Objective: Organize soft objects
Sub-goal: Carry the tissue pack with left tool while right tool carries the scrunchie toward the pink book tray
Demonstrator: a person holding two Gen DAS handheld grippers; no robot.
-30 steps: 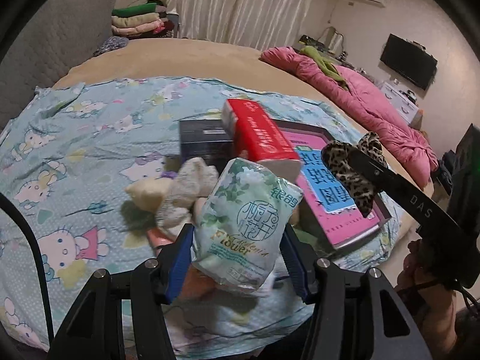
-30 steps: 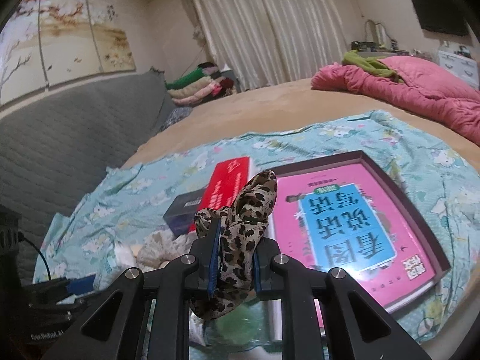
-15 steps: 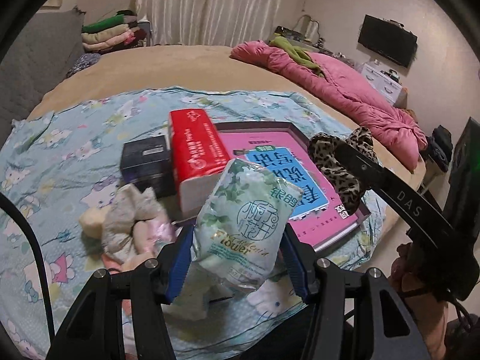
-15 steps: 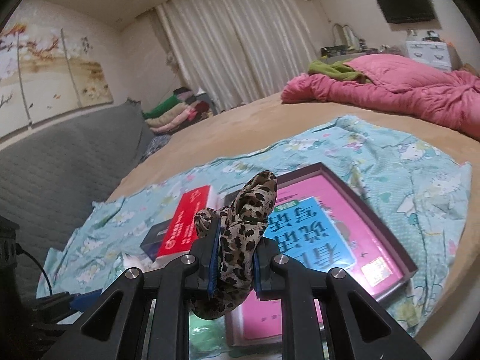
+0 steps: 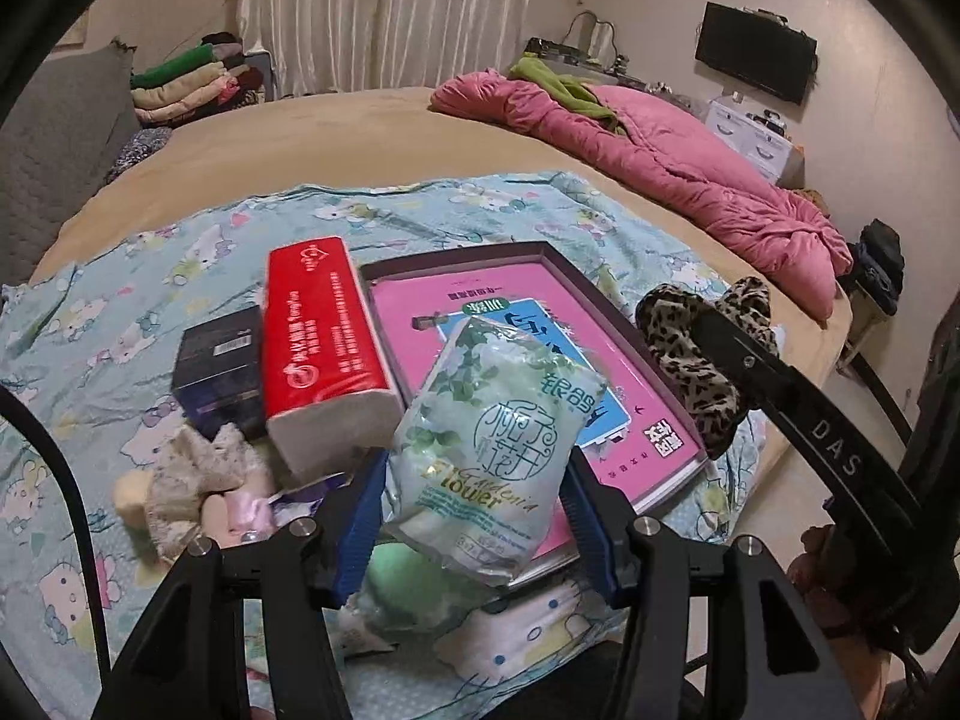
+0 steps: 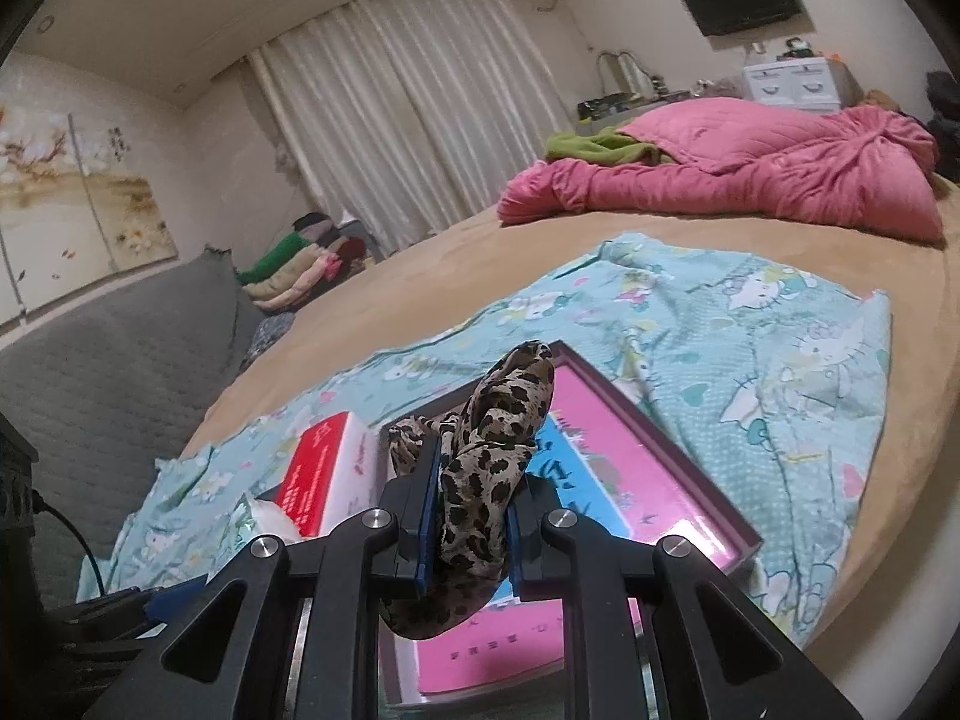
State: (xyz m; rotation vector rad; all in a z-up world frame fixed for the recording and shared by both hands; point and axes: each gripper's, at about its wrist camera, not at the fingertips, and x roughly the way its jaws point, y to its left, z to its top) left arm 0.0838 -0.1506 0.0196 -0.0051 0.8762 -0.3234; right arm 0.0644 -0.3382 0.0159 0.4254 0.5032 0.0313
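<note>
The left hand-held gripper (image 5: 474, 516) is pinching a pale green tissue pack (image 5: 495, 456) between its blue pads, and the right hand-held gripper (image 6: 468, 516) is pressed tight on a leopard-print cloth (image 6: 480, 468). Over the last second both have swung and lifted: the clutter that sat directly ahead of the left one now lies lower and off to its left, and the right one looks down from higher up. Both soft things hang clear of the bed, so I'd say they are being carried away from the pile toward wherever they get sorted.

Just below and beyond both grippers lies the pink book box (image 5: 540, 300). To the left of the left gripper a red tissue brick (image 5: 324, 348) leans on a dark box (image 5: 219, 372), with a heap of pale rags (image 5: 192, 480) nearer still. All of it rests on the cartoon-cat sheet (image 5: 150, 276) spread over the bed (image 5: 300, 138). Farther off, past the right gripper, the pink quilt (image 6: 750, 180) is bunched up.

The rags are soft things not yet sorted.
</note>
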